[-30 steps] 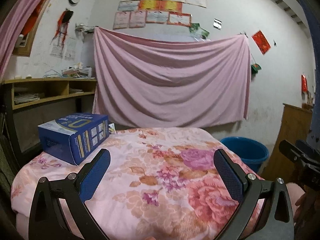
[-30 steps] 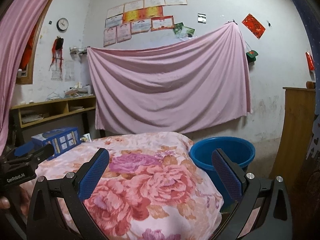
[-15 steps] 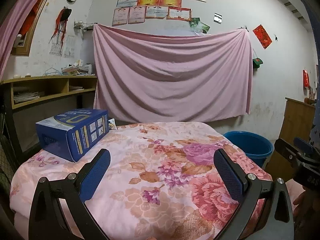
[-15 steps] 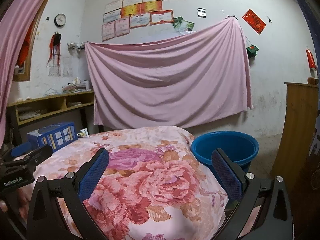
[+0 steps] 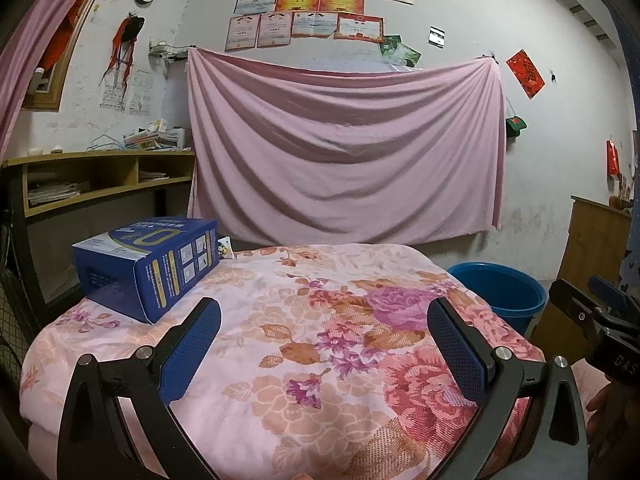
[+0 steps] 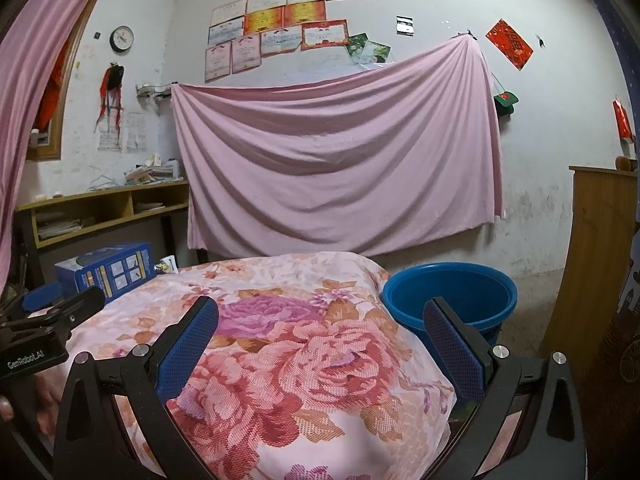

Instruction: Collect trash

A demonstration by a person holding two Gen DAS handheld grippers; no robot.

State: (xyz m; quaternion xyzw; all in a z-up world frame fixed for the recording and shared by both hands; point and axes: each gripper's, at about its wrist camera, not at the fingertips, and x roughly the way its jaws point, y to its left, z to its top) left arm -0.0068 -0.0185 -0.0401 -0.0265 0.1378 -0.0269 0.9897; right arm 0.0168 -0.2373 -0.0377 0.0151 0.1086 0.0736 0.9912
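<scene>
We hold both left tongs [image 5: 324,320] and right tongs [image 6: 320,320] wide open and empty above the floral quilt [image 5: 320,344], about to reach left for the blue carton [image 5: 148,264], bound for the blue bucket [image 6: 450,292].

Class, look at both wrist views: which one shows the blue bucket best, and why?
The right wrist view. There the blue bucket sits near the middle, with its whole rim and inside visible beside the floral quilt. In the left wrist view the blue bucket lies farther right, partly hidden behind the quilt's edge.
</scene>
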